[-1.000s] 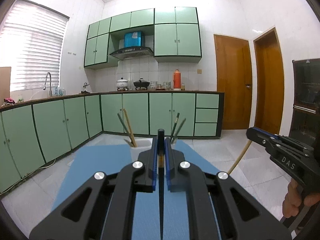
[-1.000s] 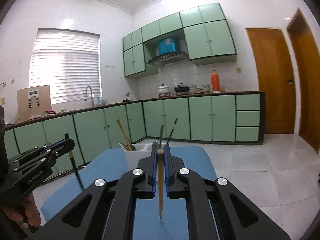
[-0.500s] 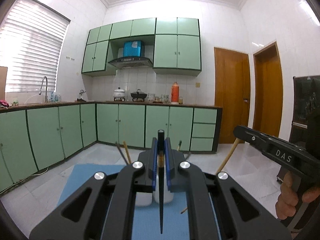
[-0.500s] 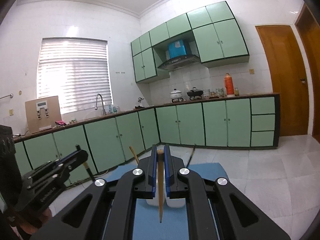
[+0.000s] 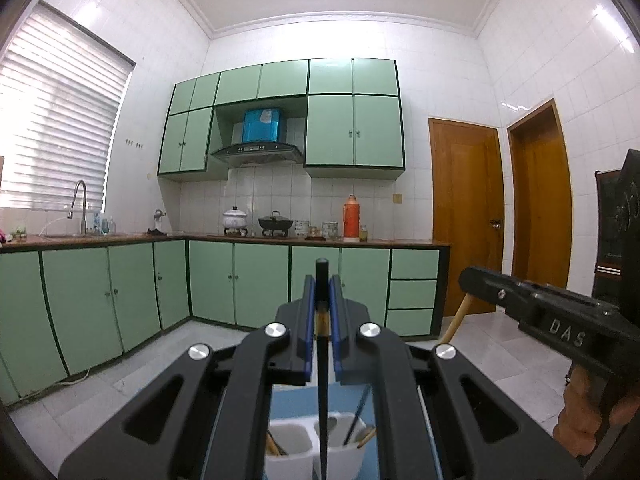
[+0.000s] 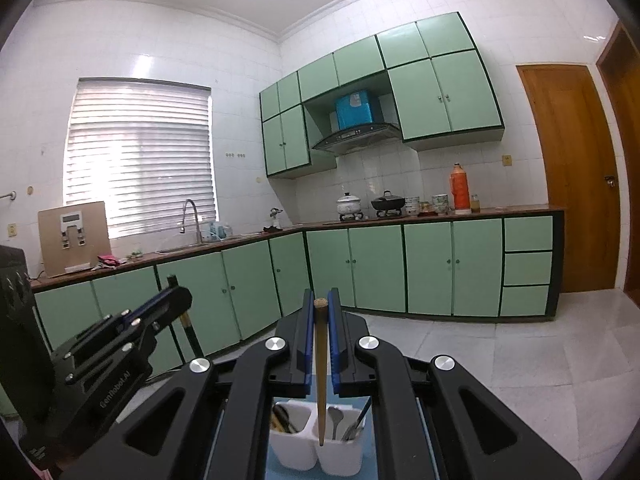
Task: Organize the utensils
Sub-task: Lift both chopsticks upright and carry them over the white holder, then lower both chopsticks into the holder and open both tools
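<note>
My left gripper (image 5: 322, 300) is shut on a black chopstick (image 5: 322, 380) that hangs down over the white two-compartment utensil holder (image 5: 296, 454). My right gripper (image 6: 320, 312) is shut on a wooden chopstick (image 6: 320, 376) whose tip hangs over the holder (image 6: 296, 450), around the divider and right compartment. The holder has chopsticks in its left compartment and a spoon (image 6: 334, 418) and other utensils in its right. Each gripper shows in the other's view: the right one (image 5: 536, 312) and the left one (image 6: 120, 344).
The holder stands on a blue mat (image 5: 288, 400). Green base cabinets (image 5: 260, 284) and a counter with pots and an orange thermos (image 5: 351, 216) run along the back and left. Wooden doors (image 5: 466, 216) are at the right. The tiled floor (image 6: 520, 360) surrounds the mat.
Both grippers have risen and come over the holder, which has dropped low in both views. The chopsticks now hang above its compartments. Both grips are unchanged.
</note>
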